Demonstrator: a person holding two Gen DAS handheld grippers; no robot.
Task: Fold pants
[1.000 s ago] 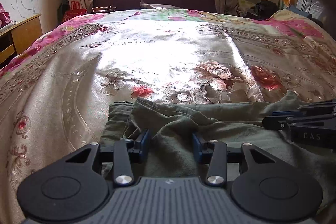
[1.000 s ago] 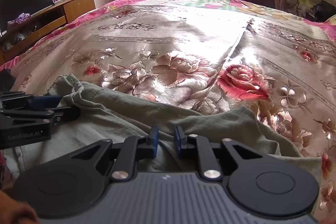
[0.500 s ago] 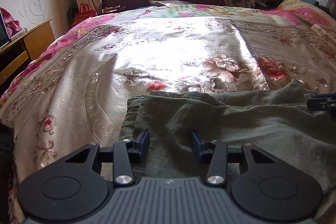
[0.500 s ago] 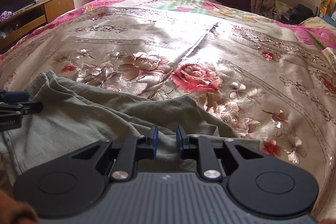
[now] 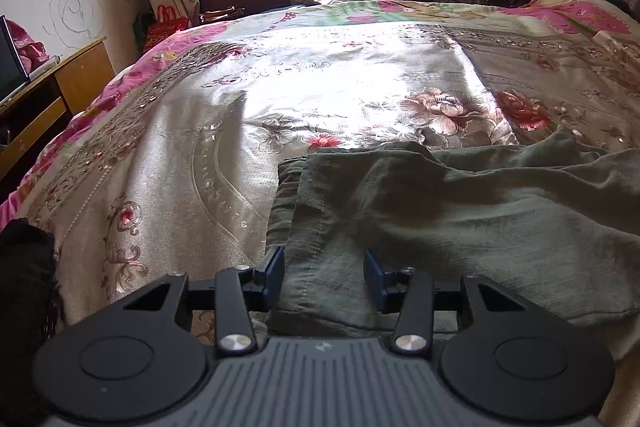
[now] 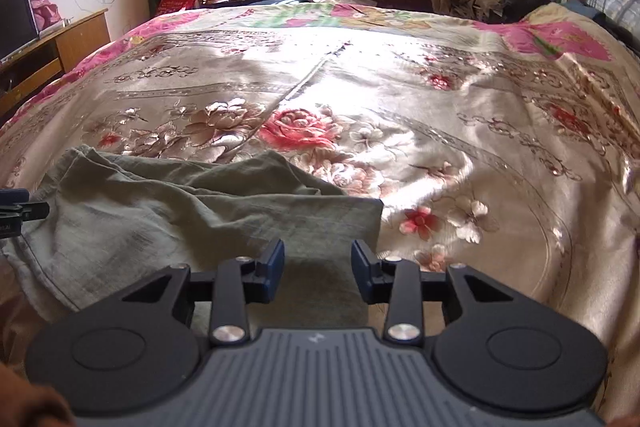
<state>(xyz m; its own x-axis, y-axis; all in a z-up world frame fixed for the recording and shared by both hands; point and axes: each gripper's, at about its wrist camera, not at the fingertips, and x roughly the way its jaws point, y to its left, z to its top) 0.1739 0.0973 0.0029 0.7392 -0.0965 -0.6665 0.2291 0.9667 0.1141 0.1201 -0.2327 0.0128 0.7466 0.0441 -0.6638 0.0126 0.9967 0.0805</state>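
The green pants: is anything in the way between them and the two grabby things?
No, nothing visible. The pants lie flat on the flowery bedspread, right under the left hand-held gripper. The right hand-held gripper is opening just above the cloth, nothing pinched.

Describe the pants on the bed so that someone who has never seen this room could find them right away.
Start at the big bed with the shiny floral bedspread under the window. On its near edge, in front of both grippers, lies a flattened, wrinkled garment: the pants. They are plain dull olive green, the only unpatterned cloth on that glossy pink and gold cover.
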